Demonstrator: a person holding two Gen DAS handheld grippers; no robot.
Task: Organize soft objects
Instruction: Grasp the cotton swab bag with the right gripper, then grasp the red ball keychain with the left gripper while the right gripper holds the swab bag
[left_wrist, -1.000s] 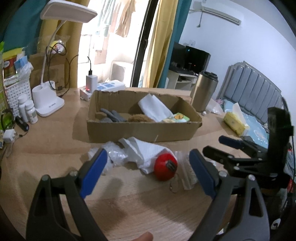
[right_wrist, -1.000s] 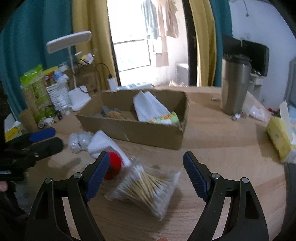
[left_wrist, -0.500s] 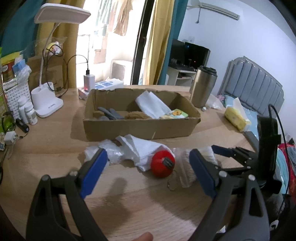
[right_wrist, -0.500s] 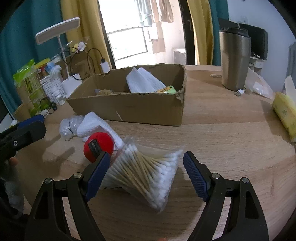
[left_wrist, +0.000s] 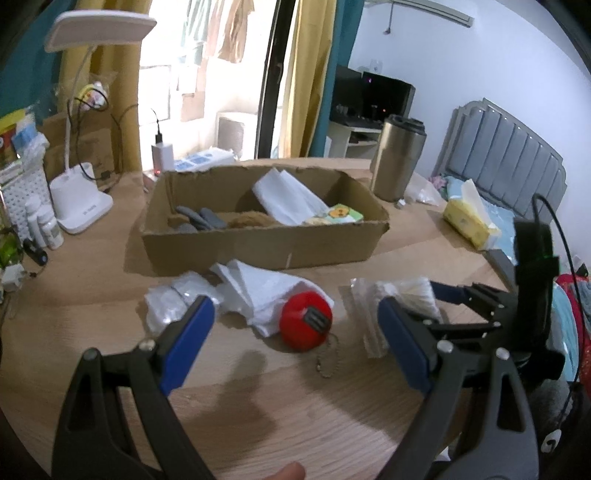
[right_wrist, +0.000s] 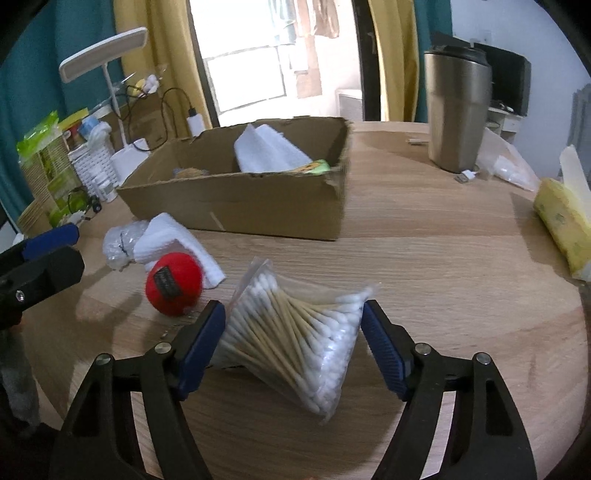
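Observation:
A clear bag of cotton swabs (right_wrist: 295, 332) lies on the wooden table between the fingers of my open right gripper (right_wrist: 293, 336), which straddles it low over the table; it also shows in the left wrist view (left_wrist: 391, 306). A red plush ball (right_wrist: 173, 282) with a keychain, a white folded towel (right_wrist: 173, 240) and a crumpled plastic bag (right_wrist: 120, 242) lie left of it. My left gripper (left_wrist: 295, 339) is open and empty, just before the red ball (left_wrist: 304, 319). A cardboard box (left_wrist: 258, 243) behind holds tissues, grey cloth and a brown soft thing.
A steel tumbler (right_wrist: 456, 110) stands behind the box at the right. A yellow tissue pack (right_wrist: 561, 221) lies at the right table edge. A white desk lamp (left_wrist: 79, 199), bottles and a basket stand at the left. A bed (left_wrist: 498, 166) is beyond the table.
My right gripper has moved forward and down until its fingers straddle the cotton swab bag. My left gripper has shifted slightly closer to the red ball.

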